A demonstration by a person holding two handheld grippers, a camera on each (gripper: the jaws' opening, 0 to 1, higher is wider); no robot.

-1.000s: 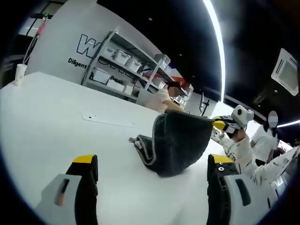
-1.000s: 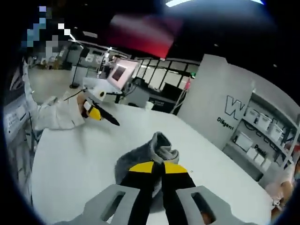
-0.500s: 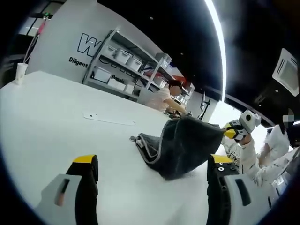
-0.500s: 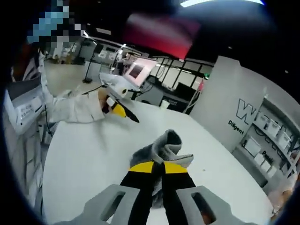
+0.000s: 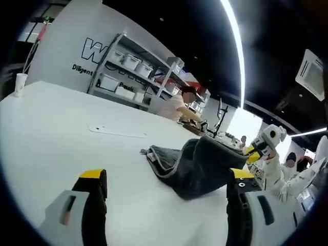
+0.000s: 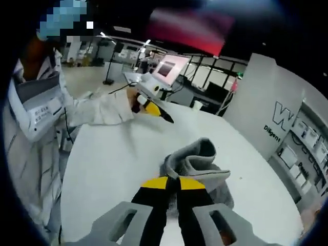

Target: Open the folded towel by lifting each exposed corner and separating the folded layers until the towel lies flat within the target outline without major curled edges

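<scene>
White table [image 5: 56, 154]: we see a broad, smooth, matte top; the towel lies on it, with a thin flat strip [image 5: 117, 131] further back and a paper cup [image 5: 19, 83] at the far edge.
Grey shelf rack [image 5: 134, 77]: metal frame against the back wall; we count several pale lidded bins [image 5: 110, 82] on its shelves, contents hidden from us.
Dark grey towel [image 5: 197, 164]: soft, thick pile with a lighter stitched border; one end rests crumpled on the table, the other is pulled up and sideways into a draped fold. In the right gripper view it bunches into rounded humps [image 6: 197, 164] just ahead of the jaws.
Right gripper [image 6: 172, 183]: black jaws with yellow tips pressed together, clamped on an edge of the towel; we also see it at the raised end of the towel [image 5: 254, 152].
Left gripper [image 5: 166, 179]: jaws wide apart, holding nothing, hovering above the table short of the towel; it also appears near the table's far edge [image 6: 154, 108].
</scene>
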